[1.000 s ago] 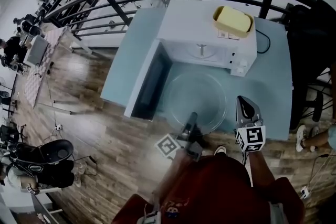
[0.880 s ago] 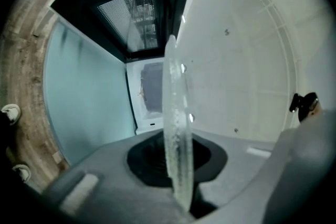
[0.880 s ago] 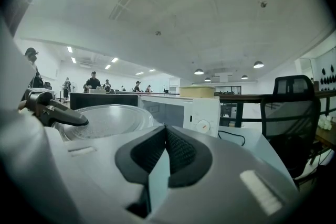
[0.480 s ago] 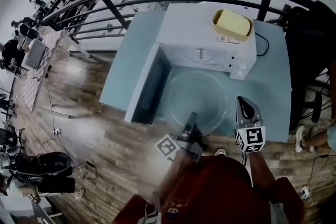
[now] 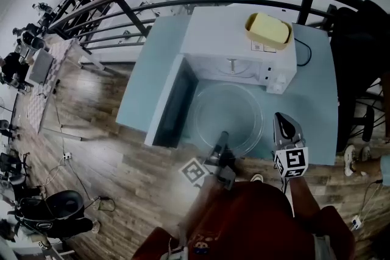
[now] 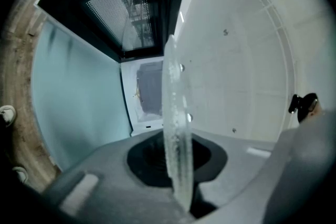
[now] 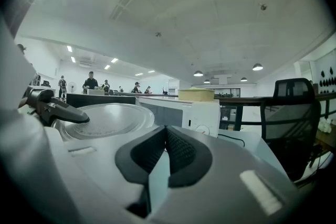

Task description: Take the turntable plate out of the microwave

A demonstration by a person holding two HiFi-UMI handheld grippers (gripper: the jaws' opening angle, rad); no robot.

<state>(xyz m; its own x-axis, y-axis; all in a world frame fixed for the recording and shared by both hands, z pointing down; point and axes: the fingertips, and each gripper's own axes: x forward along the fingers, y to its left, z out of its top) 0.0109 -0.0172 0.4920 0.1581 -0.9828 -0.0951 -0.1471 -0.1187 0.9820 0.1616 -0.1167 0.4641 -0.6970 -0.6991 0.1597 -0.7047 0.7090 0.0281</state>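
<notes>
On the tabletop the white microwave stands open. The glass plate is level just near of it, its near rim pinched in the left tool. The right tool, closed and empty, hovers at its right.

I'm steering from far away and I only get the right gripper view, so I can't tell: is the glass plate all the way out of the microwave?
Observer: Yes. From the head view, the turntable plate is out in front of the microwave, clear of its opening.
Operator: Is something holding it?
Observer: The left gripper is. Its own view shows the plate's glass edge clamped between its jaws.
Operator: Is the door open?
Observer: Yes. The door stands swung open on the microwave's left side in the head view.
</notes>
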